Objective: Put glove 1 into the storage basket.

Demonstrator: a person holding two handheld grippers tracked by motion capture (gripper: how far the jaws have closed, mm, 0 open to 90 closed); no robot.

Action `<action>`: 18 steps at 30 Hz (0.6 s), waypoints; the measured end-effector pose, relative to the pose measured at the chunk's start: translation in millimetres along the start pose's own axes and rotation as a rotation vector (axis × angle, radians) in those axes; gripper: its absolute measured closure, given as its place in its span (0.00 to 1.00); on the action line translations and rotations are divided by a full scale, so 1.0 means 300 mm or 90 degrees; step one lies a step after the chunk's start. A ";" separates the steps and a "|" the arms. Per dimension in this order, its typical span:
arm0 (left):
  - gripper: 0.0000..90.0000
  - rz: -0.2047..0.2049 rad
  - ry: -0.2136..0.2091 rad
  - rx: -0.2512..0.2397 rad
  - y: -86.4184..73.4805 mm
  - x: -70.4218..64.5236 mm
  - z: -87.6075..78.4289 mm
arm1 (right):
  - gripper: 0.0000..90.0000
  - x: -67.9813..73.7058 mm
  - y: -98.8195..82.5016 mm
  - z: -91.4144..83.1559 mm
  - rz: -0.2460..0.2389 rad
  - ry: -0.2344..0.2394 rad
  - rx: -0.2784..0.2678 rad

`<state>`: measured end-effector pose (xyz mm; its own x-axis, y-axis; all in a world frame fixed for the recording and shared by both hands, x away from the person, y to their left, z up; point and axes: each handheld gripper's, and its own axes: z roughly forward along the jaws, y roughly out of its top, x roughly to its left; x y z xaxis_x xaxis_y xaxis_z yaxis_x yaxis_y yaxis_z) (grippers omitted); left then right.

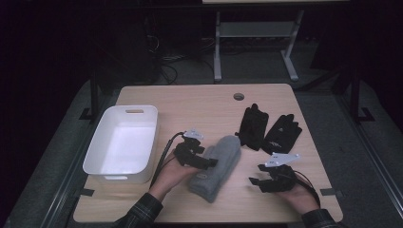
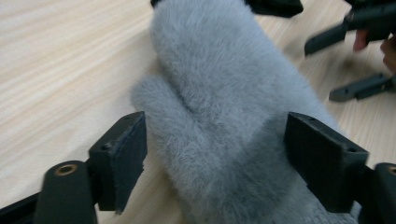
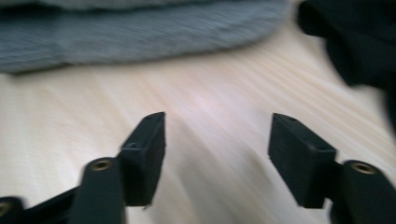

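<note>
A fluffy grey mitten [image 1: 216,166] lies on the wooden table [image 1: 190,104], cuff toward me. My left gripper [image 1: 209,163] reaches over its left side. In the left gripper view the mitten [image 2: 224,93] sits between the jaws of the left gripper [image 2: 215,154], which stand wide with a small gap at the left pad. My right gripper [image 1: 255,175] is to the right of the mitten, open over bare wood. In the right gripper view the right gripper [image 3: 217,154] holds nothing and the mitten [image 3: 140,32] lies ahead. The right gripper [image 2: 345,60] also appears in the left gripper view.
Two black gloves [image 1: 252,126] [image 1: 283,133] lie side by side behind the right gripper; one black glove [image 3: 355,42] is at the top right of the right gripper view. A white bin [image 1: 95,147] stands at the table's left. A cable hole [image 1: 239,96] is near the far edge.
</note>
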<state>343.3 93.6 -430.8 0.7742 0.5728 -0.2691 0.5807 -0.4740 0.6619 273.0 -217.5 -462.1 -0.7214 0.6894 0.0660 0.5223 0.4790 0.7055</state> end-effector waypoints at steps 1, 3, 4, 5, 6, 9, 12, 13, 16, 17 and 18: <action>0.21 0.001 -0.001 0.004 -0.002 -0.004 0.010 | 0.34 -0.011 -0.008 -0.004 0.006 -0.006 -0.004; 0.19 0.009 0.002 0.023 -0.008 -0.012 0.031 | 0.31 -0.027 -0.020 -0.011 0.017 -0.018 -0.006; 0.18 0.005 0.002 0.022 -0.012 -0.017 0.045 | 0.30 -0.034 -0.026 -0.013 0.020 -0.023 -0.006; 0.18 0.004 -0.001 0.026 -0.015 -0.019 0.053 | 0.29 -0.041 -0.031 -0.014 0.019 -0.025 -0.005; 0.18 0.010 -0.003 0.034 -0.019 -0.019 0.062 | 0.28 -0.046 -0.035 -0.014 0.018 -0.029 -0.004; 0.16 0.004 -0.004 0.042 -0.026 -0.019 0.078 | 0.26 -0.063 -0.051 -0.013 0.020 -0.038 0.003; 0.16 -0.003 -0.010 0.050 -0.031 -0.012 0.087 | 0.24 -0.080 -0.059 -0.009 0.025 -0.048 0.007; 0.16 0.000 -0.012 0.052 -0.033 -0.009 0.091 | 0.23 -0.084 -0.060 -0.007 0.027 -0.051 0.008; 0.15 -0.010 -0.019 0.056 -0.041 -0.003 0.102 | 0.20 -0.090 -0.061 0.001 0.029 -0.057 0.008; 0.15 -0.002 -0.020 0.060 -0.043 0.000 0.102 | 0.20 -0.092 -0.061 0.003 0.027 -0.057 0.006; 0.15 -0.009 -0.019 0.053 -0.044 -0.004 0.105 | 0.20 -0.093 -0.061 0.004 0.028 -0.059 0.005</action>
<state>342.5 78.2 -461.2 0.7725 0.5601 -0.2993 0.6093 -0.5210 0.5977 284.2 -244.8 -477.7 -0.6530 0.7567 0.0314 0.5560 0.4508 0.6983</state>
